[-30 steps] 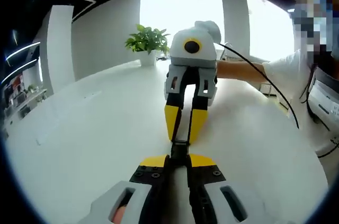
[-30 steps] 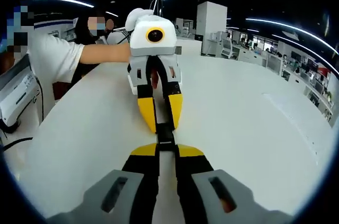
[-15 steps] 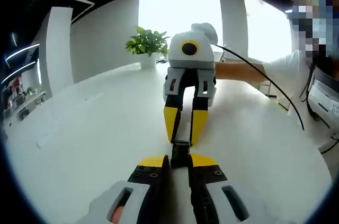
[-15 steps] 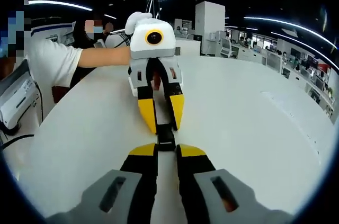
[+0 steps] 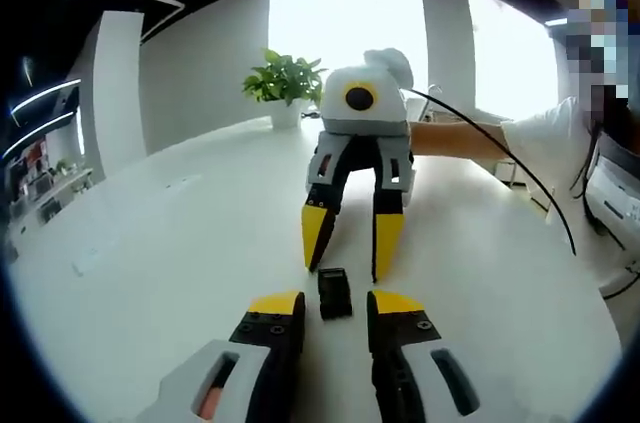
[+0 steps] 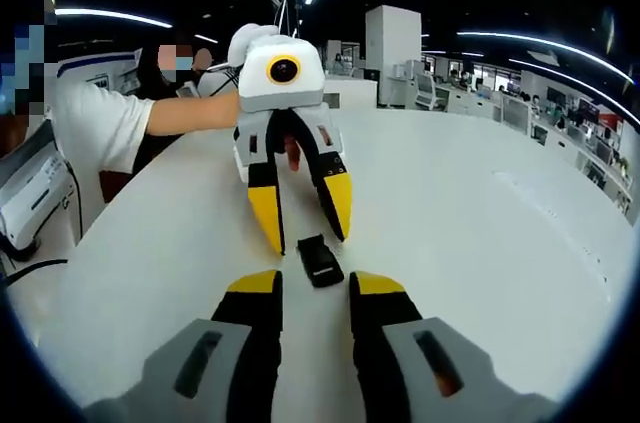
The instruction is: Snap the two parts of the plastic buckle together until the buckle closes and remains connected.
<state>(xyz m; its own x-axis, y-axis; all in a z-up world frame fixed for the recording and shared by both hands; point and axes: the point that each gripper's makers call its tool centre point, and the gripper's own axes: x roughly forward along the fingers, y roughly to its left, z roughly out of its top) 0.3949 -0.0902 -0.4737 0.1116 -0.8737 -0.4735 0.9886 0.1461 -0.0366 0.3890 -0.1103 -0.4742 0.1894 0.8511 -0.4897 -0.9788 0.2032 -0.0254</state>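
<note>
The black buckle (image 5: 334,294) lies on the white bench (image 5: 180,243) at lower centre of both views, one joined-looking piece, long axis running along the line between the claws. The left claw (image 5: 335,305) and the right claw (image 6: 313,285) both stand apart, flanking it without touching, about equally near
</note>
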